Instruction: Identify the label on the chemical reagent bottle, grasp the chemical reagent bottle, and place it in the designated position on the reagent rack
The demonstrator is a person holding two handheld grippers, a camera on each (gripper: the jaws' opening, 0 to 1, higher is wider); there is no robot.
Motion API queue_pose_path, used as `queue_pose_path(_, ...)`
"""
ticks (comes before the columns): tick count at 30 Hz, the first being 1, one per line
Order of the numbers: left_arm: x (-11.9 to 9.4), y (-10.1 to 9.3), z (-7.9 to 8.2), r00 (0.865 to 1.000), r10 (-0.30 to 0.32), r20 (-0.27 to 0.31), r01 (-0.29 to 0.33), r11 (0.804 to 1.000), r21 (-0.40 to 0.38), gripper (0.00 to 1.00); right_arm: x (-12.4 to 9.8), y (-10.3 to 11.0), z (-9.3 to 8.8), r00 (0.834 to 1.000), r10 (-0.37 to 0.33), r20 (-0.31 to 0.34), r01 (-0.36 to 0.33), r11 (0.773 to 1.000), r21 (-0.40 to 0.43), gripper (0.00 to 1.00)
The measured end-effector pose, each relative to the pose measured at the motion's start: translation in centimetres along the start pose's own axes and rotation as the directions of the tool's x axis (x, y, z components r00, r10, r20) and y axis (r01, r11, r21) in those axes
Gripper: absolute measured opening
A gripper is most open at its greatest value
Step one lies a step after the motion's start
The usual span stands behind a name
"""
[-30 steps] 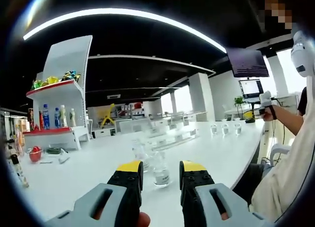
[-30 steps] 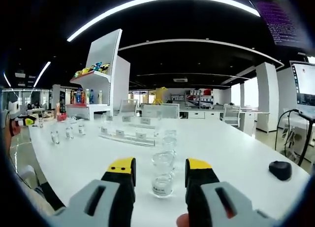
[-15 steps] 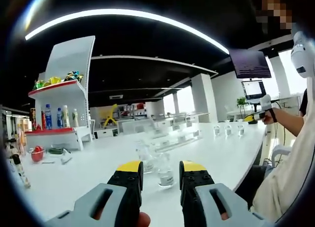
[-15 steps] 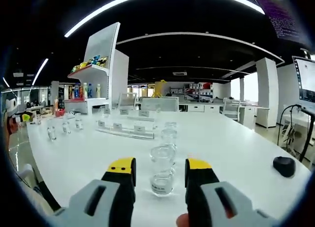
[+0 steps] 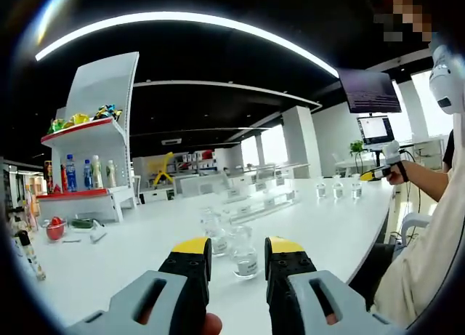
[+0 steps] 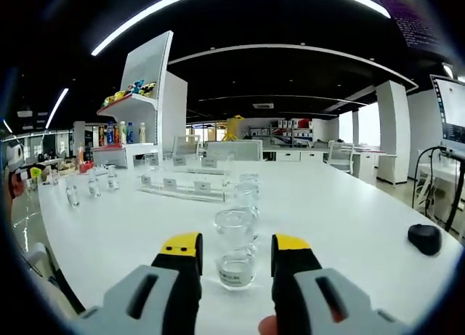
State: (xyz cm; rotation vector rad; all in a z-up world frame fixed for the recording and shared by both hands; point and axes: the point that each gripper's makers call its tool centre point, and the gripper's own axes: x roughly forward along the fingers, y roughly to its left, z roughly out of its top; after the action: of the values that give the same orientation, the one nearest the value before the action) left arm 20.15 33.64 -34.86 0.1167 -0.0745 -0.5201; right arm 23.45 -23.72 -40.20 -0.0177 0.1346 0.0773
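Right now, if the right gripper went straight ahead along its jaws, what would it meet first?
The right gripper, jaws open, would first meet the nearest small clear glass bottle with a white label, standing on the white table between the yellow jaw tips. Depth is uncertain.

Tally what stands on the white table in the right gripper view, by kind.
Clear bottles in the near row: 3
Small bottles in the far-left group: 3
Reagent rack: 1
Black mouse: 1
Total: 8
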Motion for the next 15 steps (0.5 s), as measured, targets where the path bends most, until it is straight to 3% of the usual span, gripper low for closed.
queue_pose_path(15, -0.1, 0.2, -0.2, 1.0, 0.004, -0.003, -0.004, 1.0, -0.001, 0.3, 0.7, 1.2, -0.2, 1.0, 0.0, 0.013, 0.0, 1.0, 0.01, 0.35)
